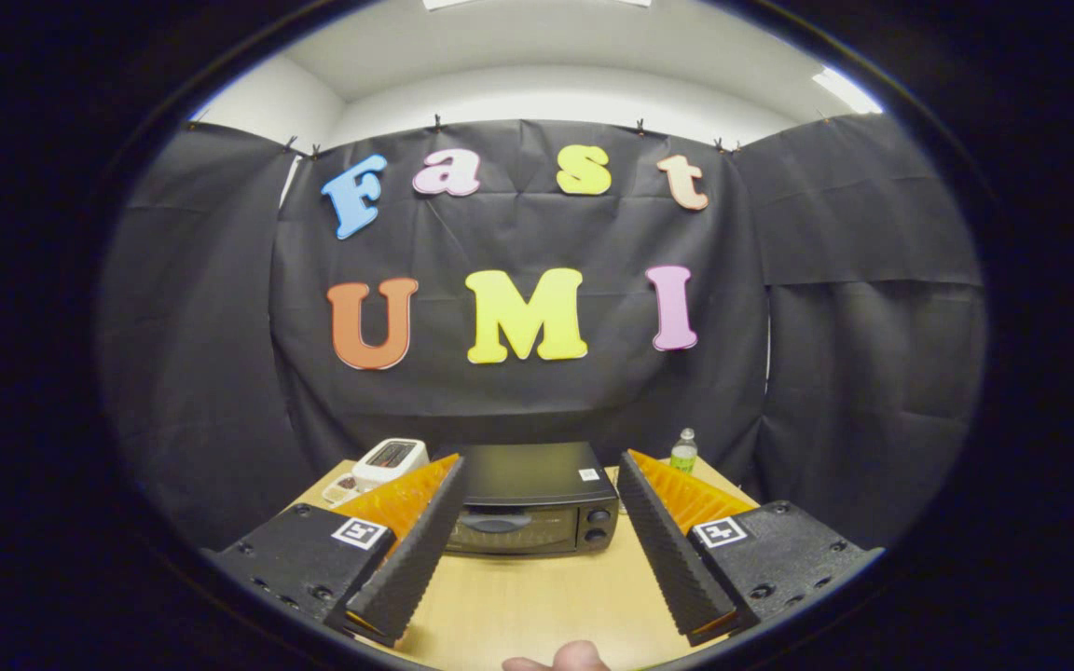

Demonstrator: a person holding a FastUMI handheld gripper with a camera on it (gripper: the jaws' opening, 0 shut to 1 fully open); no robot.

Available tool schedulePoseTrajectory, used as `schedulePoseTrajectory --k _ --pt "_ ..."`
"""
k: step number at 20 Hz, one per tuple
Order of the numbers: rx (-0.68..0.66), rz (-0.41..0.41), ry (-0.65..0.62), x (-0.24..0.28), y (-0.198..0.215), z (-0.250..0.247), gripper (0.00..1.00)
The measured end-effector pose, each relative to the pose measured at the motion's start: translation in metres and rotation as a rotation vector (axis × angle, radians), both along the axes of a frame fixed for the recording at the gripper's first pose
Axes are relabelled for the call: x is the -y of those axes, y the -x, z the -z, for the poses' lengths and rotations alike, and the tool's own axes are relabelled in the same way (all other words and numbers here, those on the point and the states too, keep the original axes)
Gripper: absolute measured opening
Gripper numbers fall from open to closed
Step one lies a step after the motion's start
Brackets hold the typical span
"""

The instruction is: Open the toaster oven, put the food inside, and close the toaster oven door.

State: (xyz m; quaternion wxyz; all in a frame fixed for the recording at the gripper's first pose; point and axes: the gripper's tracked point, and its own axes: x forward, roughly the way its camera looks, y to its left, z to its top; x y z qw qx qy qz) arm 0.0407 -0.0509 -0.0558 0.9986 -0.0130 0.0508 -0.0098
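A black toaster oven [532, 499] stands on the wooden table [537, 596] beyond the fingers, its glass door shut, the handle across the door's top and two knobs at its right. My gripper [542, 471] is held back from it, open, with the oven framed in the wide gap between the two fingers and nothing held. The left finger [420, 550] and right finger [663, 545] hang above the table's near part. No food item is discernible.
A white pop-up toaster [390, 461] stands left of the oven, with a small flat item [343, 487] in front of it. A clear bottle with a green label [683, 451] stands behind the oven's right side. A fingertip [560, 659] shows at the table's near edge.
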Motion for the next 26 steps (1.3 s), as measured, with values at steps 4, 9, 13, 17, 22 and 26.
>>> schedulePoseTrajectory --k 4,9,13,17,22,26 --pt "-0.056 -0.042 -0.008 -0.007 -0.034 0.033 1.00" --pt "-0.120 -0.102 -0.001 -0.022 -0.093 0.080 1.00" --pt "-0.163 -0.143 -0.014 -0.035 -0.145 0.121 1.00" --pt "-0.193 -0.144 0.010 -0.041 -0.196 0.161 1.00" --pt "-0.251 -0.099 0.006 -0.040 -0.230 0.200 1.00" --pt "-0.238 -0.088 0.069 -0.042 -0.225 0.204 1.00"
